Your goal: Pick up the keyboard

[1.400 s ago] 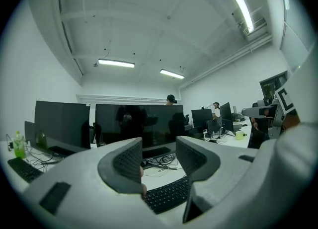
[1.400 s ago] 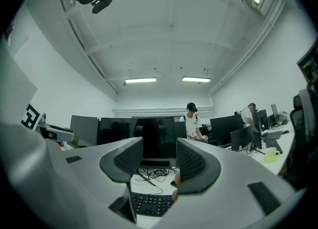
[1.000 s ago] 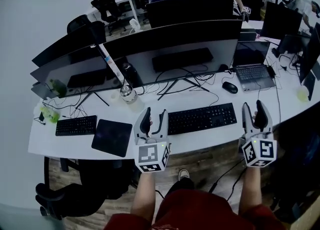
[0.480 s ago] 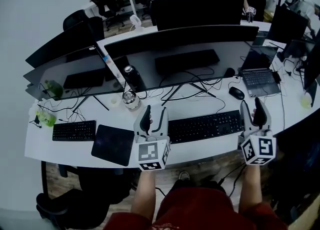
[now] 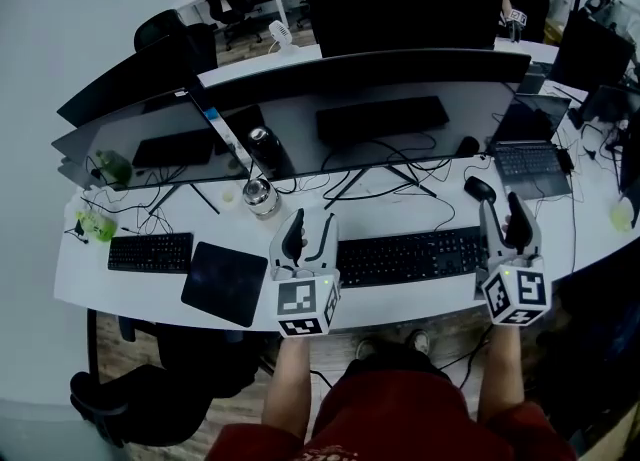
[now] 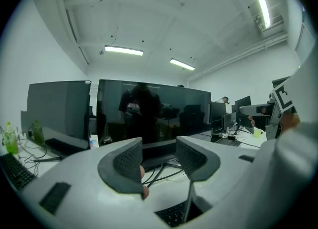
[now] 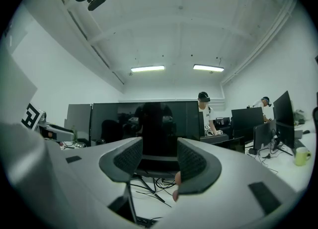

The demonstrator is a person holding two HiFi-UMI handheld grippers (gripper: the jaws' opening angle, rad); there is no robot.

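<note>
— The long white worktop [image 5: 130, 287] curves through an office, and a wide monitor [image 5: 370, 109] stands on it. Where is the keyboard?

— The keyboard [image 5: 410, 255] lies flat on the worktop near the front edge, just in front of that monitor. A mouse [image 5: 480, 189] and a laptop [image 5: 530, 161] are behind its right end.

— And the two tools the person is holding?

— The left gripper [image 5: 308, 221] is at the keyboard's left end and the right gripper [image 5: 505, 211] is at its right end. Both point about level, toward the monitor.

— Do they grip it?

— No. The left fingers [image 6: 125, 163] stand apart, and through the gap I see only cables [image 6: 155, 175]. The keys show lower down. The right fingers [image 7: 191, 163] are apart in the same way, with nothing between them. I cannot tell whether either gripper touches the keyboard.

— What lies further to the left?

— A dark mat [image 5: 225, 283] is just beside the left gripper. Then comes a second keyboard [image 5: 150, 252], well apart from the first one.
</note>
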